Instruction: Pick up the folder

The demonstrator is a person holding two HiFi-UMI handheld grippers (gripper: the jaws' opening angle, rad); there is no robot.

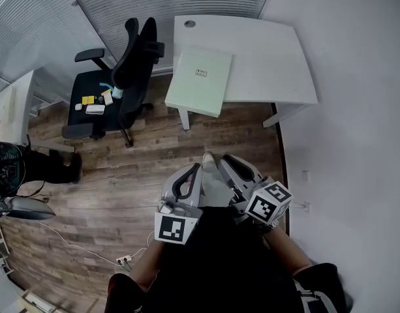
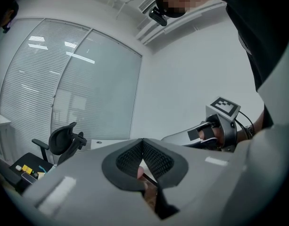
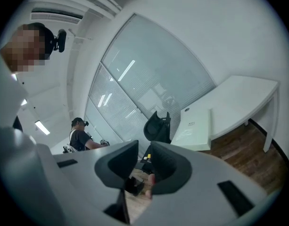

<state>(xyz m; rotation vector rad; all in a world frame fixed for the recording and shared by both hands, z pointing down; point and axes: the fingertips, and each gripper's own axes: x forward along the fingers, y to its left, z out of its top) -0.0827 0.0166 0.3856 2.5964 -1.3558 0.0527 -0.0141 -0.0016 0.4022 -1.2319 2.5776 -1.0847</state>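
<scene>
A pale green folder [image 1: 200, 80] lies flat on the white desk [image 1: 271, 57], its near corner hanging past the desk's front edge. In the right gripper view the folder [image 3: 194, 126] shows far ahead, on the desk [image 3: 243, 95]. Both grippers are held close to the person's body, well short of the desk, over the wooden floor. My left gripper [image 1: 194, 169] has its jaws pressed together with nothing in them [image 2: 143, 144]. My right gripper [image 1: 227, 163] has its jaws a little apart, and only the floor shows through the gap [image 3: 144, 158].
A black office chair [image 1: 124, 70] with small items on its seat stands left of the desk. Another person [image 1: 10, 162] stands at the far left by a second white desk [image 1: 14, 106]. A power strip and cable [image 1: 124, 261] lie on the floor. A white wall runs along the right.
</scene>
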